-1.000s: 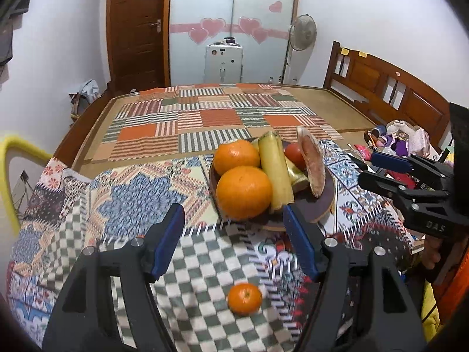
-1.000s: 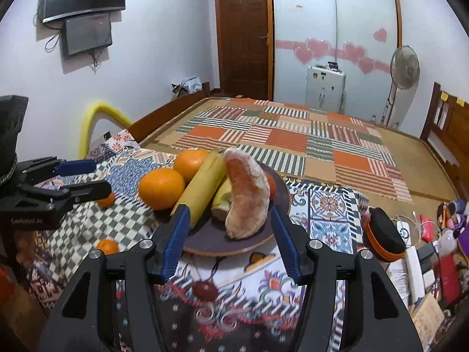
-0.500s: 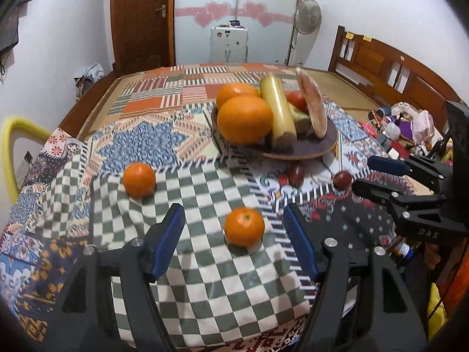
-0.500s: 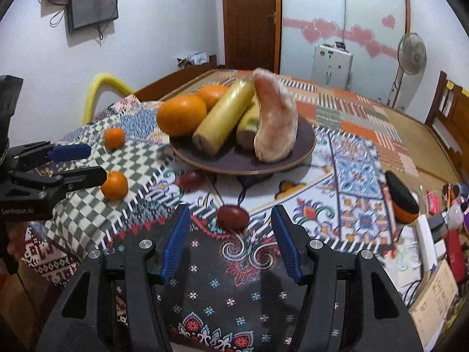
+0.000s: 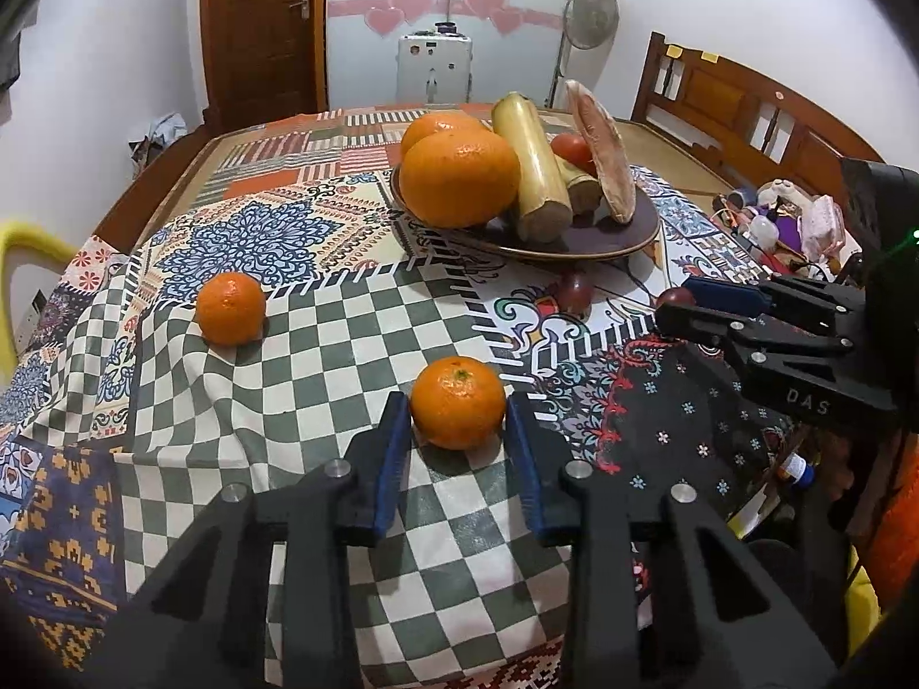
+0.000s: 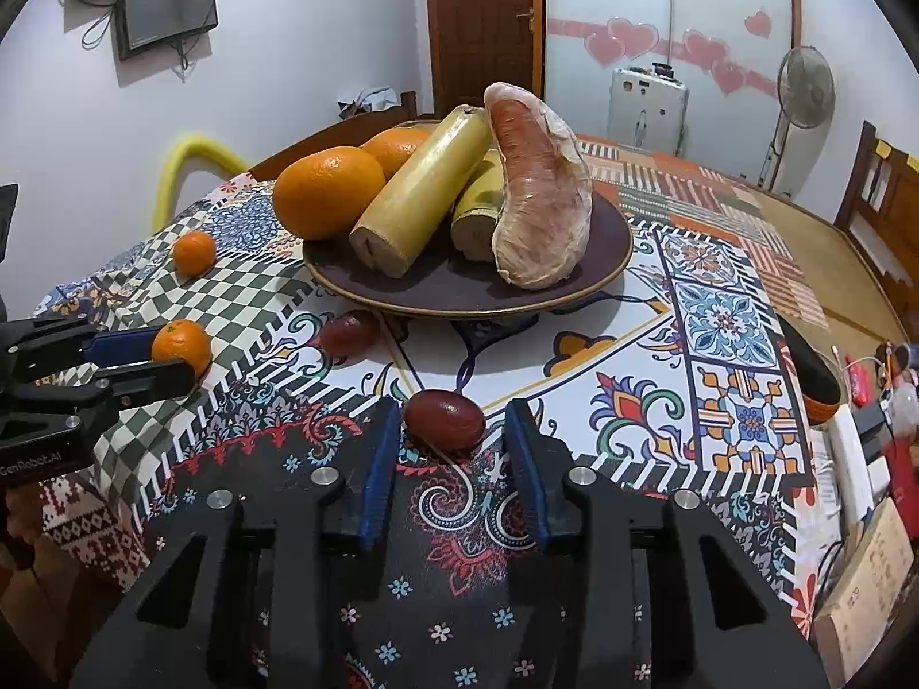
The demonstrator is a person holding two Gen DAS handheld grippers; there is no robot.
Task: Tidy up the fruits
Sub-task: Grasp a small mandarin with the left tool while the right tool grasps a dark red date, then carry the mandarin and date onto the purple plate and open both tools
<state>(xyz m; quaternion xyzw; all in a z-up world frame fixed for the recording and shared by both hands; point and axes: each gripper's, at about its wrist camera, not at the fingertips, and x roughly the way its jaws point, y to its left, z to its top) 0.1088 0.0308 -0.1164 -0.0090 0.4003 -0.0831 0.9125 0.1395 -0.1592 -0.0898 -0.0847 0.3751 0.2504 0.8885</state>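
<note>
A small mandarin [image 5: 458, 402] lies on the checked cloth between the open jaws of my left gripper [image 5: 458, 422]; the pads are close to it, apart from its sides. A second mandarin [image 5: 231, 308] lies further left. A dark red fruit [image 6: 444, 420] lies on the cloth between the open jaws of my right gripper [image 6: 452, 430]. Another dark red fruit [image 6: 348, 334] lies by the plate. The dark plate [image 6: 609, 252] holds two large oranges [image 6: 327, 192], two yellow sugarcane pieces [image 6: 422, 192], a tomato [image 5: 571, 150] and a wrapped pomelo wedge [image 6: 543, 189].
The patterned cloth [image 5: 258, 241] covers the table and hangs over its near edge. Clutter and a black-orange case [image 6: 813, 373] lie at the right. A yellow chair [image 6: 189, 158] stands left, a wooden headboard [image 5: 746, 109] right, a fan [image 5: 590, 14] behind.
Both grippers have dropped and moved forward: the left now has the near mandarin between its jaws, the right has the dark red fruit. Both jaw gaps have narrowed.
</note>
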